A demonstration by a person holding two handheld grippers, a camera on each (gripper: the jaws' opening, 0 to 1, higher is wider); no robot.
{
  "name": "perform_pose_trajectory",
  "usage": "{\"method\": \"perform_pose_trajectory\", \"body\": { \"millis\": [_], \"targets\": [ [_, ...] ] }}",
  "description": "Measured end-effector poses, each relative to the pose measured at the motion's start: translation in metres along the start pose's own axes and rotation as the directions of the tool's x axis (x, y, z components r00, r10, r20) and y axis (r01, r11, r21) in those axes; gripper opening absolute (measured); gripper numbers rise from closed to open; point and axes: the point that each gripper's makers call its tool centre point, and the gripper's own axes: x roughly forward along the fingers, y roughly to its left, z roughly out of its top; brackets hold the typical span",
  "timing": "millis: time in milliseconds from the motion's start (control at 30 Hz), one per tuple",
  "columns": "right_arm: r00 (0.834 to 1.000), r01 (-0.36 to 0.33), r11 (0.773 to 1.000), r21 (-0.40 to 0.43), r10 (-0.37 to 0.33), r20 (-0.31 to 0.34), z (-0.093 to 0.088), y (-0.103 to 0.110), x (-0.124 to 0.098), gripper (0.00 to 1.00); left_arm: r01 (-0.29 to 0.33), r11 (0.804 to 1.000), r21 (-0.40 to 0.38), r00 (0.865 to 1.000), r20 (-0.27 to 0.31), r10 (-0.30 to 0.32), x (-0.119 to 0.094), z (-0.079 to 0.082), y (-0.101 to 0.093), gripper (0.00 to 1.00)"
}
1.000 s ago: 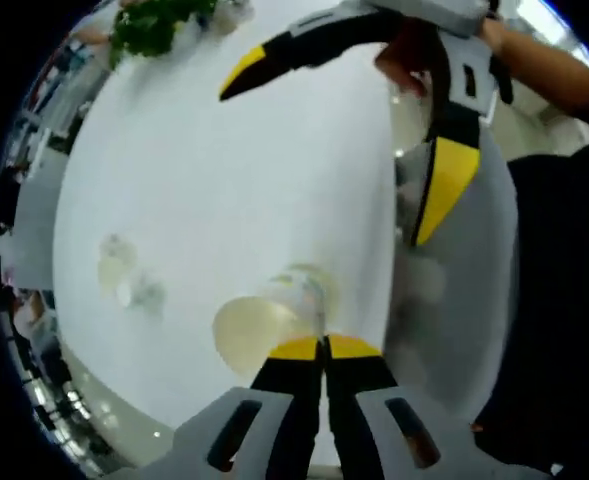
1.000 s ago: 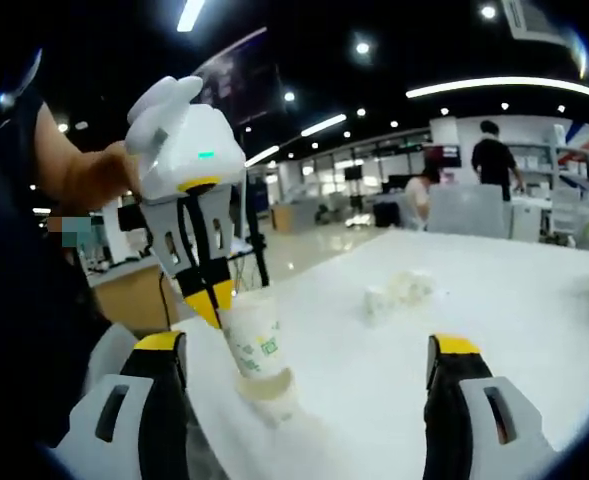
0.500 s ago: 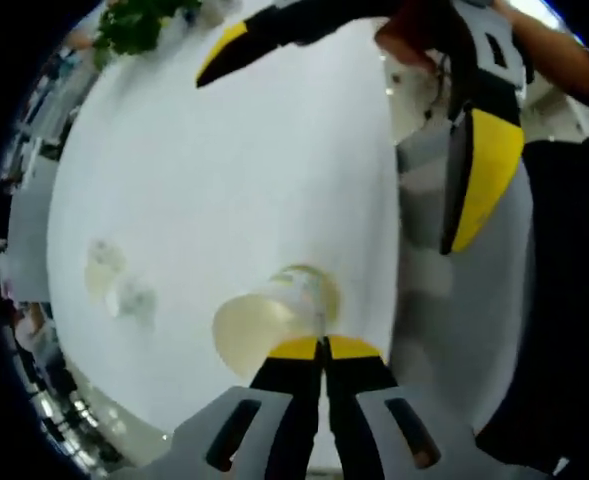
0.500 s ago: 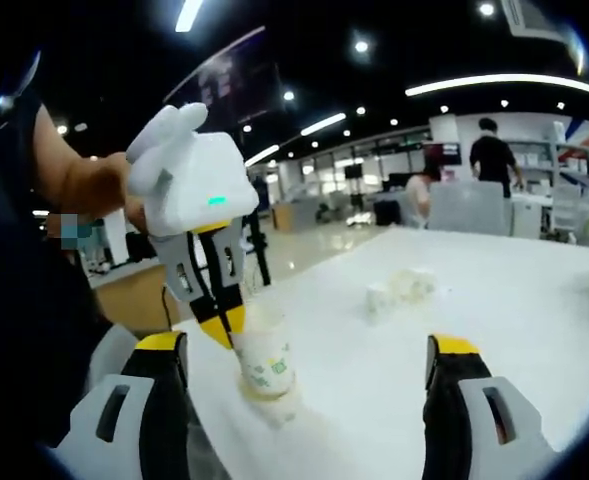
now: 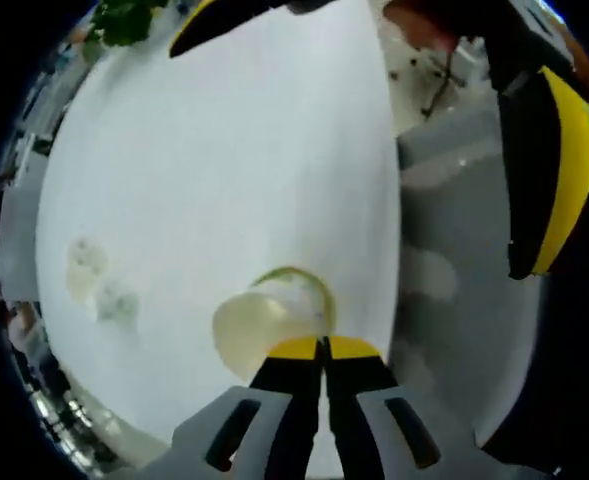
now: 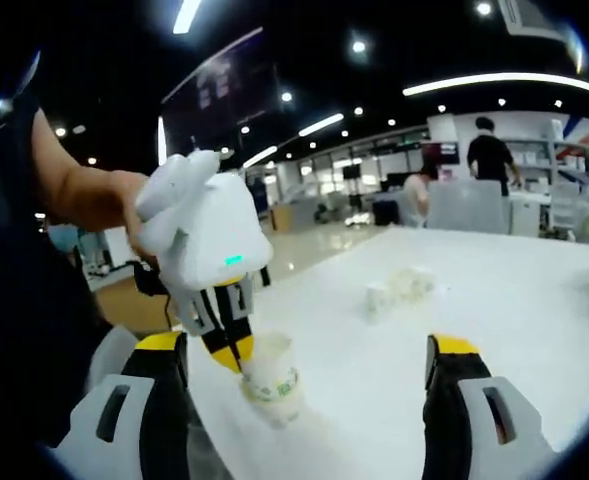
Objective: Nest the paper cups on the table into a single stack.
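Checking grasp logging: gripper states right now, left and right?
Left gripper: shut on the rim of the paper cup.
Right gripper: open, holding nothing.

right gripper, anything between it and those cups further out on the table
Nothing visible does. The right gripper is open, and bare white table lies between it and the far cups. The left gripper, shut on the near cup, stays off to the side.

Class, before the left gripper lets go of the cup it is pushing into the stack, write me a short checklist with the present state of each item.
1. Left gripper shut on the cup rim: ok.
2. Cup sits inside the cup below: ok, though whether it is fully seated: cannot tell.
3. Stack upright on the table: ok.
4. Right gripper open and apart from the stack: ok.
5. Other cups left farther along the table: not ok, unstacked.
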Motion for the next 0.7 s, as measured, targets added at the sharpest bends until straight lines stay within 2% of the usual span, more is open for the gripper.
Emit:
{"method": "perform_pose_trajectory", "body": {
  "millis": [367, 467, 700],
  "targets": [
    [1.000, 0.005, 1.000, -0.025, -0.005, -0.005, 0.005, -0.006, -0.002, 0.97, -0.020, 0.999, 0.032, 0.999, -0.034, 0.021, 0.022, -0.003, -0.004, 0.00],
    [0.999, -0.005, 0.999, -0.045, 0.003, -0.037, -0.002, -0.003, 0.000, 0.97, -0.021, 0.999, 0.033, 0.999, -0.039, 0.022, 0.026, -0.003, -0.007, 0.00],
    [0.999, -0.007, 0.999, -0.037, 0.005, -0.044, -0.008, -0.004, 0.000, 0.98, -0.065, 0.996, 0.060, 0.997, -0.030, 0.067, 0.031, -0.004, 0.001, 0.00]
  ]
}}
